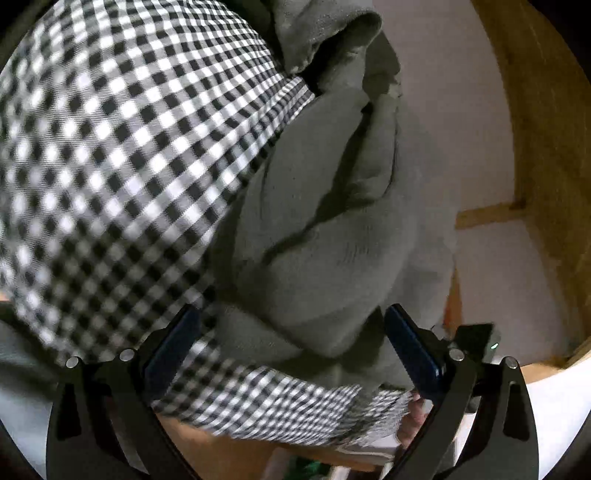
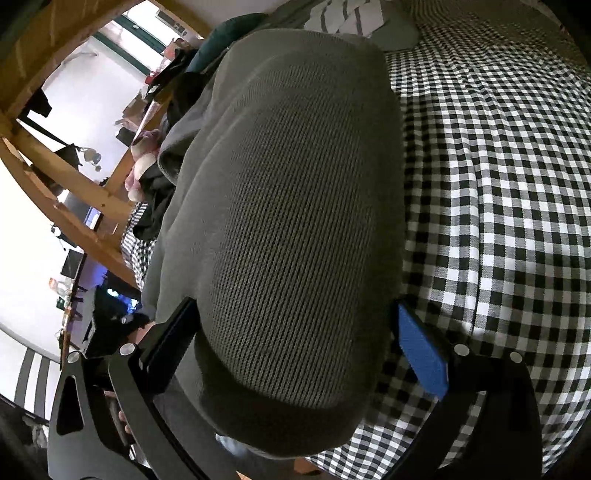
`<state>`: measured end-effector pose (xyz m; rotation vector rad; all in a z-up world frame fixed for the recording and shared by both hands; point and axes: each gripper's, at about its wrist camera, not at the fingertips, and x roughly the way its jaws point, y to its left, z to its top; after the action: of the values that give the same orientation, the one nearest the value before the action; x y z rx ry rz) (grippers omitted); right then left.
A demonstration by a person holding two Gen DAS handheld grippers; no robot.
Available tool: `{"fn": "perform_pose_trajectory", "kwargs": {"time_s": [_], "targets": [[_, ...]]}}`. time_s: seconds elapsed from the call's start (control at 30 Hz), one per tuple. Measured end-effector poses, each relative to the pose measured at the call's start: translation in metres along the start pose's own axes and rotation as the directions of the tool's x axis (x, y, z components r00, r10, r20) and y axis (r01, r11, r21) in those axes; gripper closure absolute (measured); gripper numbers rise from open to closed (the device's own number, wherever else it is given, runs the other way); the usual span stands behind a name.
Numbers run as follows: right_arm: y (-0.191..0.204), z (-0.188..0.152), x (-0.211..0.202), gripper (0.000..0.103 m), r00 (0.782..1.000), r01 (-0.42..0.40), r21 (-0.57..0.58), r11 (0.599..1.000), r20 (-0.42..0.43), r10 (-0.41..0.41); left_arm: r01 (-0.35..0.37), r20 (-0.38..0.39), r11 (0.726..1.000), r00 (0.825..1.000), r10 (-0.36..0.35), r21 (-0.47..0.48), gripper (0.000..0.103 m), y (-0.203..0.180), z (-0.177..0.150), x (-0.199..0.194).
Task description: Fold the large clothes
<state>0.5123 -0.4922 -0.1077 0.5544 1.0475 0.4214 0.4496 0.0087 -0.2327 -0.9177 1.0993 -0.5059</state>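
Note:
A grey knit garment [image 1: 332, 229] lies crumpled on a black-and-white checked bedcover [image 1: 110, 147]. In the left wrist view my left gripper [image 1: 291, 332] is open, with a fold of the grey cloth and the cover's edge between its blue pads [image 1: 417, 354]. In the right wrist view the same grey garment [image 2: 295, 221] bulges wide between the open fingers of my right gripper [image 2: 295, 332], very close to the camera. Its blue pad [image 2: 424, 354] stands apart from the cloth on the right. The checked bedcover [image 2: 498, 184] spreads to the right.
A wooden bed frame [image 1: 539, 147] and white wall run along the right in the left wrist view. In the right wrist view wooden posts [image 2: 74, 177], dark clothes [image 2: 159, 206], a striped pillow [image 2: 347, 14] and a desk with screens [image 2: 85, 266] lie to the left and behind.

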Motion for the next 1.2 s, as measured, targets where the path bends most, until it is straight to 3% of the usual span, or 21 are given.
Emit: {"fn": "perform_pose_trajectory", "kwargs": {"time_s": [0.13,0.23,0.3,0.37,0.43,0.53,0.57,0.67,0.73,0.83,0.9,1.0,1.07,1.1,1.2], "targets": [[-0.014,0.0,-0.006,0.003,0.995,-0.097,0.081,0.992,0.04,0.094,0.078,-0.018,0.996,0.997,-0.079,-0.029,0.005,-0.002,0.005,0.015],[-0.032,0.001,-0.014,0.003,0.973,-0.224,0.167,0.96,0.085,0.213,0.049,-0.029,0.998,0.998,-0.048,0.05,0.009,-0.019,0.003,0.02],[-0.039,0.003,-0.012,0.003,0.967,-0.253,0.189,0.949,0.076,0.243,0.05,-0.039,0.997,0.998,-0.048,0.058,0.032,-0.023,0.004,0.024],[-0.04,0.008,-0.006,0.003,0.969,-0.245,0.187,0.951,0.043,0.241,0.082,-0.065,0.996,0.995,-0.079,0.044,0.046,-0.024,0.008,0.03],[-0.043,0.017,0.006,0.003,0.977,-0.211,0.199,0.957,0.002,0.215,0.098,-0.088,0.994,0.992,-0.093,0.053,0.051,-0.027,0.014,0.036],[-0.054,0.028,0.026,0.002,0.96,-0.269,0.263,0.927,-0.003,0.28,0.129,-0.114,0.991,0.985,-0.126,0.018,0.055,-0.026,0.018,0.052],[-0.052,0.03,0.025,0.005,0.956,-0.281,0.258,0.924,-0.004,0.292,0.135,-0.111,0.991,0.985,-0.133,0.008,0.057,-0.026,0.018,0.053],[-0.045,0.023,0.001,0.038,0.951,-0.303,0.224,0.926,0.012,0.308,0.156,-0.115,0.985,0.982,-0.147,0.072,0.067,-0.038,0.01,0.037],[-0.044,0.014,-0.01,0.04,0.943,-0.325,0.227,0.918,0.012,0.331,0.179,-0.131,0.978,0.977,-0.165,0.103,0.068,-0.051,0.003,0.031],[-0.055,-0.004,-0.012,0.04,0.934,-0.348,0.241,0.906,0.001,0.358,0.148,-0.169,0.981,0.978,-0.126,0.122,0.068,-0.055,-0.004,0.038],[-0.064,-0.007,-0.001,0.03,0.929,-0.357,0.28,0.891,0.002,0.371,0.119,-0.196,0.987,0.976,-0.096,0.11,0.066,-0.046,-0.009,0.051],[-0.064,0.003,0.015,0.021,0.924,-0.371,0.282,0.885,0.012,0.383,0.135,-0.218,0.989,0.969,-0.119,0.061,0.062,-0.037,-0.01,0.069],[-0.055,0.007,0.013,0.028,0.928,-0.367,0.269,0.891,0.042,0.369,0.123,-0.202,0.99,0.974,-0.106,0.07,0.061,-0.045,-0.01,0.072],[-0.048,0.007,0.005,0.035,0.926,-0.376,0.238,0.895,0.071,0.37,0.114,-0.18,0.989,0.979,-0.095,0.099,0.061,-0.054,-0.012,0.069],[-0.039,0.015,-0.008,0.042,0.919,-0.395,0.229,0.89,0.112,0.379,0.107,-0.14,0.977,0.987,-0.082,0.182,0.061,-0.079,-0.021,0.063]]}}
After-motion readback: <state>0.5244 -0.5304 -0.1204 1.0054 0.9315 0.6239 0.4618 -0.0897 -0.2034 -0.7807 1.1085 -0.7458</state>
